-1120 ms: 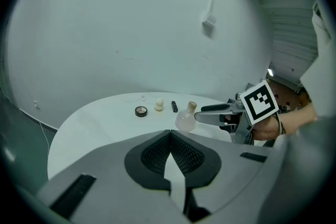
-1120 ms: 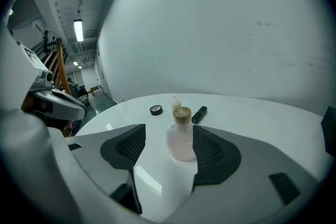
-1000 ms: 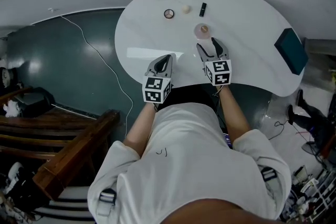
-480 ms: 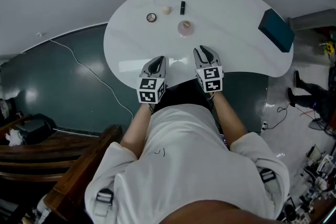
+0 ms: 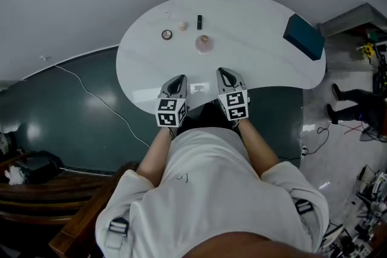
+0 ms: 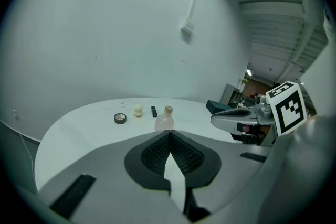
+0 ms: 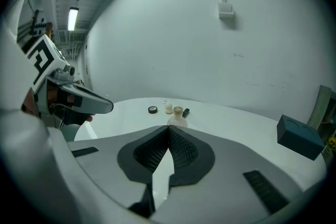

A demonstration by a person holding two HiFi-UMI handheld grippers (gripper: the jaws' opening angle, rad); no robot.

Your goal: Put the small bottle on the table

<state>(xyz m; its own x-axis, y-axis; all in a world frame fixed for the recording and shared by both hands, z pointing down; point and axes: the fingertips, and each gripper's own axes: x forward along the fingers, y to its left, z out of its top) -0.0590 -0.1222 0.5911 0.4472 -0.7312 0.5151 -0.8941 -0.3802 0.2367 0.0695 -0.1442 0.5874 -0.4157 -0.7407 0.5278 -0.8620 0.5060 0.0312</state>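
The small bottle (image 5: 204, 43), pinkish glass with a cork, stands upright on the white table (image 5: 254, 15), apart from both grippers. It shows just past the fingertips in the left gripper view (image 6: 164, 120) and in the right gripper view (image 7: 177, 117). My left gripper (image 5: 176, 80) hovers over the table's near edge, jaws together and empty. My right gripper (image 5: 224, 73) hangs beside it, well short of the bottle. Its jaws have just been closing and now meet with nothing between them.
Behind the bottle lie a round tin (image 5: 166, 34), a small cream knob (image 5: 182, 26) and a black stick (image 5: 199, 22). A teal box (image 5: 304, 37) sits at the table's far right. Dark green floor and a white cable (image 5: 109, 107) are at the left.
The right gripper's jaws went from open beside the bottle to shut. Both grippers drew back toward the person, leaving the bottle standing alone.
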